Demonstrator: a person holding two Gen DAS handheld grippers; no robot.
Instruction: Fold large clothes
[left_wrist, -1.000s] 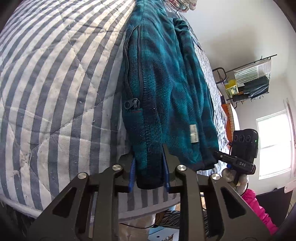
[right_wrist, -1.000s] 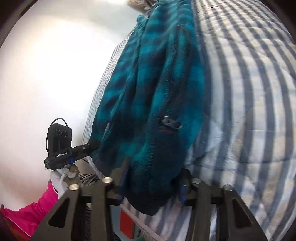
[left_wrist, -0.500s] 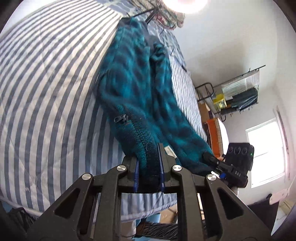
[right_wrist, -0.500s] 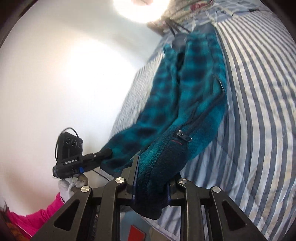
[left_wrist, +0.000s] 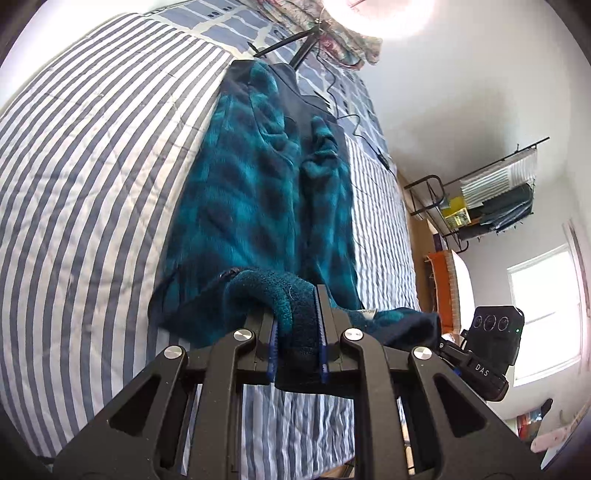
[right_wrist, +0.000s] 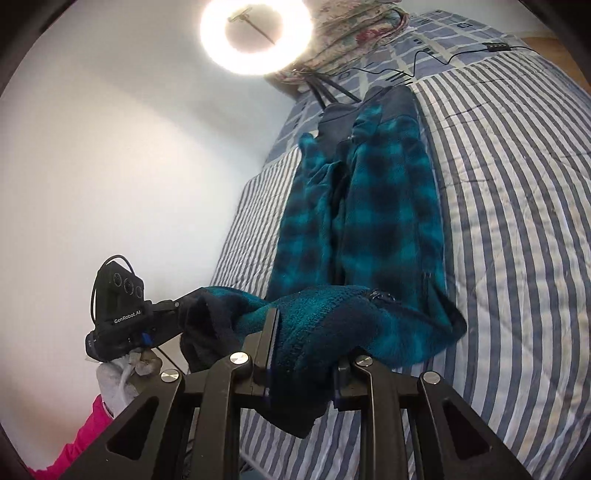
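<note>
Here we have the teal plaid fleece jacket (left_wrist: 258, 192) lying lengthwise on the striped bed (left_wrist: 92, 184), its collar toward the far end and its near hem lifted off the quilt. Our left hand-held gripper (left_wrist: 297, 332) is clamped narrow on one corner of that hem, and our right hand-held gripper (right_wrist: 303, 343) is pinched on the other corner, with thick pile bunched between its fingers; the right one's jaws closed further within the last second and now sit steady on the cloth.

As we see it, the main risk is the bulk. The fleece is heavy and springy, so a hem carried toward the collar could slide out of a shallow pinch, most likely on the right, where a loose fold hangs below the fingers. If one hand travels faster than the other, the fold line will skew and the loose sleeve (left_wrist: 325, 155) lying along the middle may drag or bunch underneath. The pocket zipper pull (right_wrist: 376, 293) could also catch on the pile.

For room, the bed is open to the outer side of the jacket in each view, but the near edge is right under our grippers. At the far end a ring light (right_wrist: 256, 35) on a tripod, a thin black cable (right_wrist: 443, 61) and a floral bundle (right_wrist: 354, 33) sit close to the collar, so we judge the fold should land short of them.
</note>
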